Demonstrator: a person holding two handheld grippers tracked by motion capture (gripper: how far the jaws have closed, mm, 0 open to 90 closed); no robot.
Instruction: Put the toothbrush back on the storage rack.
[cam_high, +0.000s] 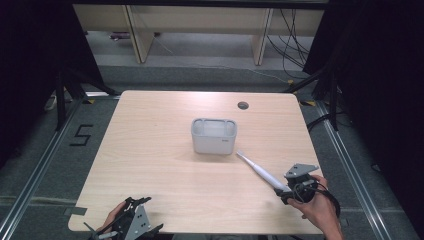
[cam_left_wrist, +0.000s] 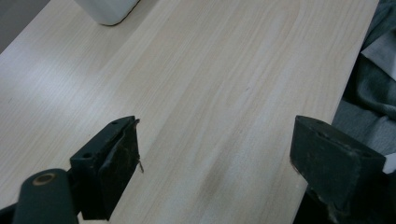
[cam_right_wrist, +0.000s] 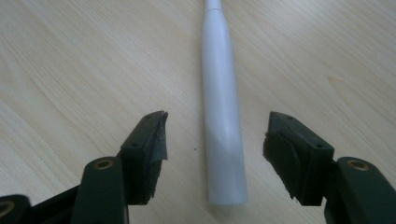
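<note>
Our right tongs (cam_right_wrist: 215, 140) sit spread around the white toothbrush handle (cam_right_wrist: 222, 112) at 4 o'clock from the holder (cam_high: 214, 135), left tongs (cam_left_wrist: 215, 154) spread empty; we figure that round handle could roll out if we squeeze off-center.

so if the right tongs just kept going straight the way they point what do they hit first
The white toothbrush handle. The right tongs stand open with its butt end already between the jaws, so going on would slide along it toward the grey container, though depth is hard to judge.
</note>
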